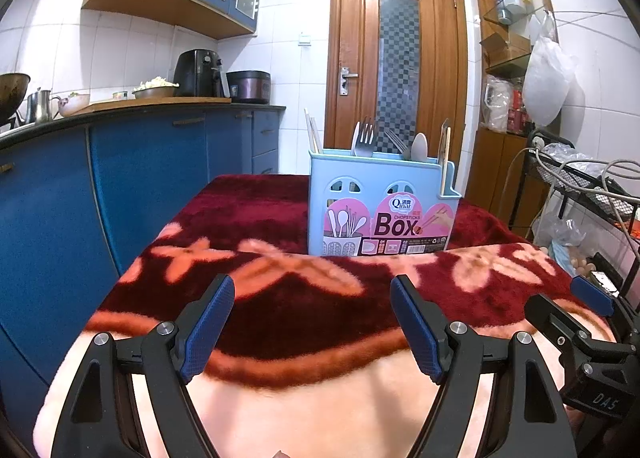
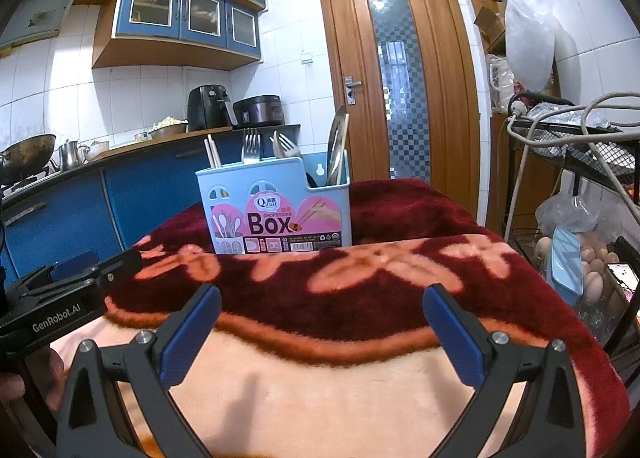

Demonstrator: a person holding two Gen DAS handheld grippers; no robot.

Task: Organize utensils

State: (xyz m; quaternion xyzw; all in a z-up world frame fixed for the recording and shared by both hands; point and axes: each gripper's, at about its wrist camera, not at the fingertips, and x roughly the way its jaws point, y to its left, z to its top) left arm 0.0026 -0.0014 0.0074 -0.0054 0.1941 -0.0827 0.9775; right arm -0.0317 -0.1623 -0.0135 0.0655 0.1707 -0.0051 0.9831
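A light-blue utensil box point(image 1: 384, 202) point(image 2: 276, 210) with a pink "Box" label stands upright near the far end of a red and peach blanket point(image 1: 312, 310) point(image 2: 320, 298). Forks point(image 1: 364, 138) point(image 2: 251, 148), a spoon point(image 1: 420, 147), chopsticks point(image 1: 313, 134) point(image 2: 213, 154) and a flat utensil with a wooden stick point(image 2: 338, 146) stick up out of it. My left gripper point(image 1: 312, 318) hovers open over the near part of the blanket, well short of the box, with nothing between its fingers. My right gripper point(image 2: 322, 326) is open too and empty. Each gripper shows at the edge of the other's view.
A blue kitchen counter point(image 1: 140, 162) with a wok, pots and appliances runs along the left. A wooden door point(image 1: 400, 58) stands behind the table. At the right a wire rack point(image 2: 580, 162) holds cables, bags and eggs point(image 2: 596, 258).
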